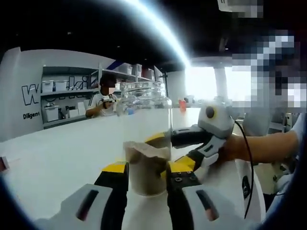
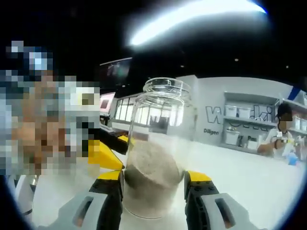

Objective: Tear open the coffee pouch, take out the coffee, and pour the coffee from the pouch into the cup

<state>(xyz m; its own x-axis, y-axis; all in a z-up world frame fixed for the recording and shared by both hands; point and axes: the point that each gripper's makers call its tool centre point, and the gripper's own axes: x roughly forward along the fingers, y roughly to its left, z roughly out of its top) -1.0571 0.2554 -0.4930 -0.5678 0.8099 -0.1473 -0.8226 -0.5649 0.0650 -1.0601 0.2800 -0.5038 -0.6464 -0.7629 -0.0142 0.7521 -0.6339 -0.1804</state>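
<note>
A clear glass jar stands on the white table, its lower half holding a brown coffee pouch with a ragged top. My left gripper has its yellow-tipped jaws pressed against both sides of the jar's base. My right gripper reaches in from the right and clamps the same jar. In the right gripper view the jar sits between the jaws of my right gripper, the brown coffee mass inside it. A yellow finger of the left gripper touches the jar from the left.
The white table stretches far back. A person stands behind it by shelves with white boxes. A hand and sleeve hold the right gripper. A small red thing stands far off.
</note>
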